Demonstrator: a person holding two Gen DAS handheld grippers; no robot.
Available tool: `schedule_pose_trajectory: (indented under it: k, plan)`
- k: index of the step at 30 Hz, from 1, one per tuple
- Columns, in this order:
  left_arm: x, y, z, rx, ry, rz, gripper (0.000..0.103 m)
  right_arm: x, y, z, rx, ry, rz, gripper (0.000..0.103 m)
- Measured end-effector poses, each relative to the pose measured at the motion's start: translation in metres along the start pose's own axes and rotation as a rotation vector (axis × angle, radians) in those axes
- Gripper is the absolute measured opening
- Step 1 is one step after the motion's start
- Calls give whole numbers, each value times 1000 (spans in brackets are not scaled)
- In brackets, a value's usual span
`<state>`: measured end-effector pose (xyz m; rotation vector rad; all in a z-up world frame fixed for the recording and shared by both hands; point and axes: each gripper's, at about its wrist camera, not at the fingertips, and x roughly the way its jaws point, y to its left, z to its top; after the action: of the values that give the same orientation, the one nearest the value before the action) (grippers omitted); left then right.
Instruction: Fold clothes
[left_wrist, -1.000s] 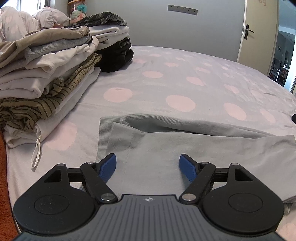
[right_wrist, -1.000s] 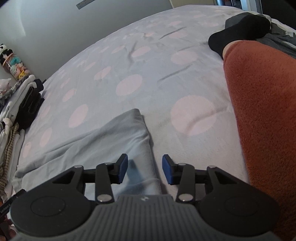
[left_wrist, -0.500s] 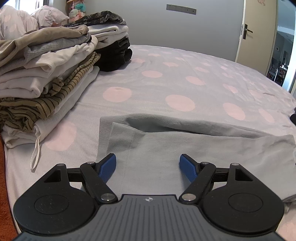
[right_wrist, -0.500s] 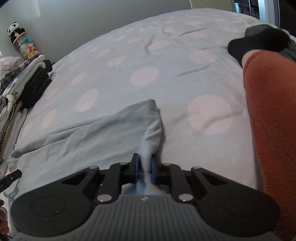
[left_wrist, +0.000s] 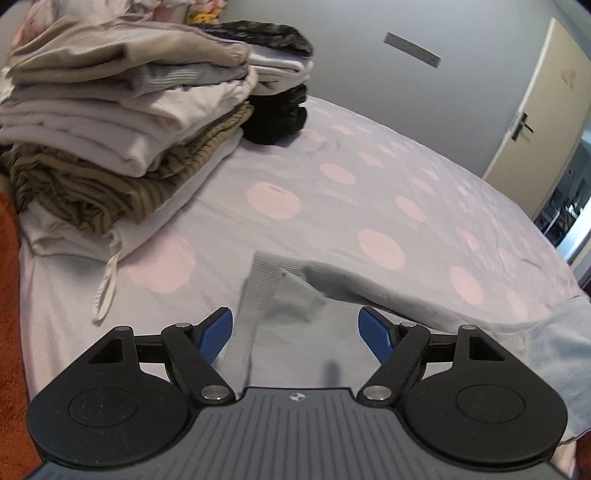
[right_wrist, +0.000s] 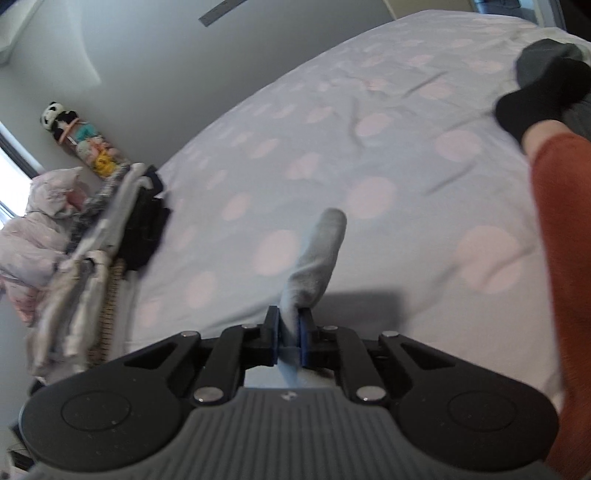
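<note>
On the near edge of the bed, one garment is mid-fold while stacks wait finished.

Your pale grey garment (left_wrist: 332, 332) lies along the bed's (left_wrist: 369, 192) near edge, one end raised, not yet folded over; folded stacks (left_wrist: 122, 122) sit at the bed's far left side. Your right gripper (right_wrist: 289, 334) has just been closing and its fingers pinch that end, angled downward. Your left gripper (left_wrist: 296, 332) hovers over the cloth, tilted downward, fingers wide.

The middle of the bed (left_wrist: 369, 177) lies bare, dotted cover only, giving wide passage toward the far wall. A tall stack of folded clothes (left_wrist: 122, 122) blocks the left edge; on the right, a person's orange-clad leg (right_wrist: 561, 277) and black sock (right_wrist: 535, 99) close that side.
</note>
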<state>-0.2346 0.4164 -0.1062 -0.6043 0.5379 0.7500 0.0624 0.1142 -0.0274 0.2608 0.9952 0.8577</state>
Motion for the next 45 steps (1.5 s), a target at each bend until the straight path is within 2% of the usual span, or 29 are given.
schedule_pose_trajectory:
  k: [9,15,25,30,34,38,39,40,45]
  plan:
    - [-13,18,10,-65,-9,-6,89,21,85,-3,60,63,164,12]
    - [-17,33,17,-128,-2,-19,89,62,135,-21,41,120,189,12]
    - [-16,54,21,-206,16,61,89,143,197,-76,-52,252,231,12]
    - [-15,63,23,-234,17,78,88,176,201,-97,-114,296,175,12]
    - [-15,62,24,-226,16,75,88,187,195,-105,-125,342,149,13]
    - [-19,63,24,-239,-7,65,88,181,193,-104,-112,349,170,19]
    - [-20,64,24,-242,-13,58,88,176,192,-103,-108,346,181,25]
    - [-22,64,23,-245,-20,51,85,171,192,-102,-105,342,191,27]
    - [-27,58,21,-218,-41,6,79,137,186,-93,-143,281,203,28]
